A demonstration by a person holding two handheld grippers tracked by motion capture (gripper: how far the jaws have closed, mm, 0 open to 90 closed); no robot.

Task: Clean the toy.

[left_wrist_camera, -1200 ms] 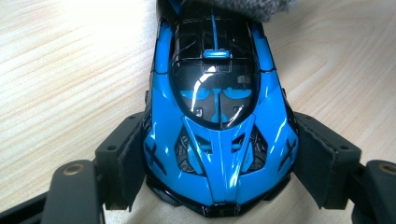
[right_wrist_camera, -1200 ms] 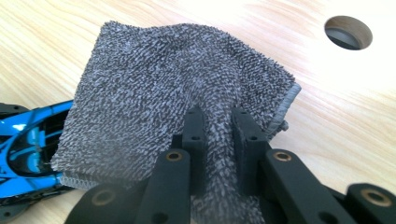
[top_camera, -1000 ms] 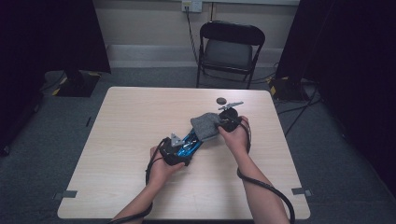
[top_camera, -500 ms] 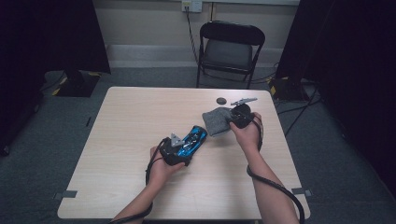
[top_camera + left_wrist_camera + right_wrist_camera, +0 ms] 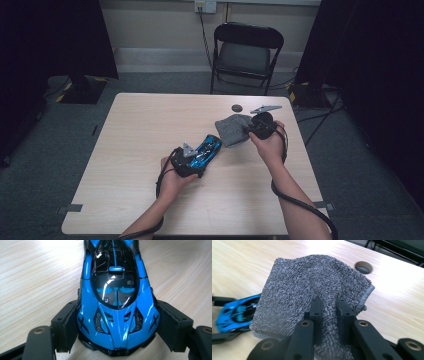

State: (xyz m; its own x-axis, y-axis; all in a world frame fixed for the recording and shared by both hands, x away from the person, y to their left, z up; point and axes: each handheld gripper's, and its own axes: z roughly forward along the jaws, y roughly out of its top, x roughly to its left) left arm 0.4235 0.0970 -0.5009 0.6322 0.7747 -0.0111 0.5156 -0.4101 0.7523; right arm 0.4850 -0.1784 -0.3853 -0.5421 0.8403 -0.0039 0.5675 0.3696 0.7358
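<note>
- Right now my right gripper (image 5: 328, 315) has its jaws pinched tight on a fold of the grey terry cloth (image 5: 312, 290), which bunches up between the pads and hangs forward off them.
- My left gripper (image 5: 117, 327) clamps the blue toy sports car (image 5: 116, 297) across one end, a pad pressing each flank, wheels down on the wooden table (image 5: 30, 277).
- Seen from the high view, the cloth (image 5: 234, 130) sits just beyond the car (image 5: 206, 150), off its far end and apart from the paintwork.
- Farther past the car, near the table's far edge, lie a round cable hole (image 5: 237, 108) and a small grey plate (image 5: 266, 108); a black folding chair (image 5: 245, 52) stands behind that edge.
- To wipe well, I judge the cloth should come down flat over the car's roof and glossy canopy, not as a bunched ridge, so the loose flap does the rubbing rather than my jaw tips.
- Keeping the left grip firm and low should stop the car rolling or twisting under each stroke.
- Strokes running along the body, away from the clamped end, look safest; going crosswise could knock the pads or snag the cloth's hem on the rear wing.
</note>
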